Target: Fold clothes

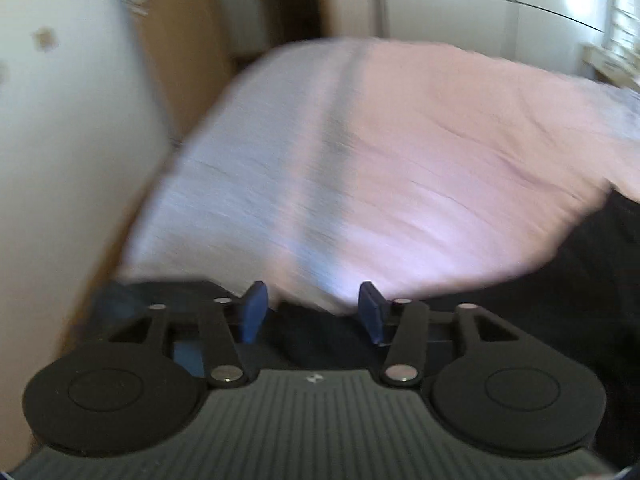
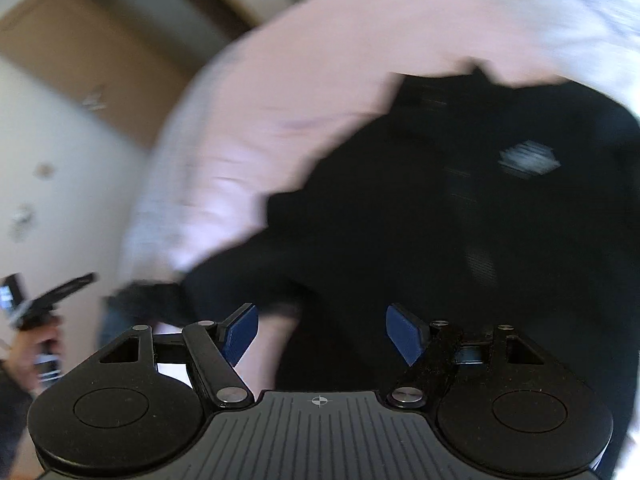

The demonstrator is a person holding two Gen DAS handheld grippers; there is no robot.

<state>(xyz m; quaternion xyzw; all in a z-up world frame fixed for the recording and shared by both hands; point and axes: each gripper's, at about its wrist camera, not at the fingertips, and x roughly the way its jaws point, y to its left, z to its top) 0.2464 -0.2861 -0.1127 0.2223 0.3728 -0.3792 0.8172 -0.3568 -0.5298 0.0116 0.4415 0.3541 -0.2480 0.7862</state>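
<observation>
On the pink-sheeted bed (image 1: 420, 152), I see the black fabric garment (image 2: 440, 208) spread flat. Left gripper (image 1: 312, 312) and right gripper (image 2: 322, 334) jaws stand apart, empty. Between folds; next I must seize an edge.

A pink sheet (image 1: 420, 152) covers the bed and fills most of the left wrist view, creased and blurred, with a greyer shaded band running down its left part. Past the bed's left edge stands a pale wall (image 1: 60, 140) with a small brown mark on it, and beside it a brown cardboard box (image 1: 176, 40) with pale marks printed on its face. Behind the bed is a white cupboard front (image 1: 460, 12), crossed by a thin dark line. At the far right, a bright patch of light lies on the wall above a pale shelf (image 1: 616, 56), too blurred to tell what it holds.
</observation>
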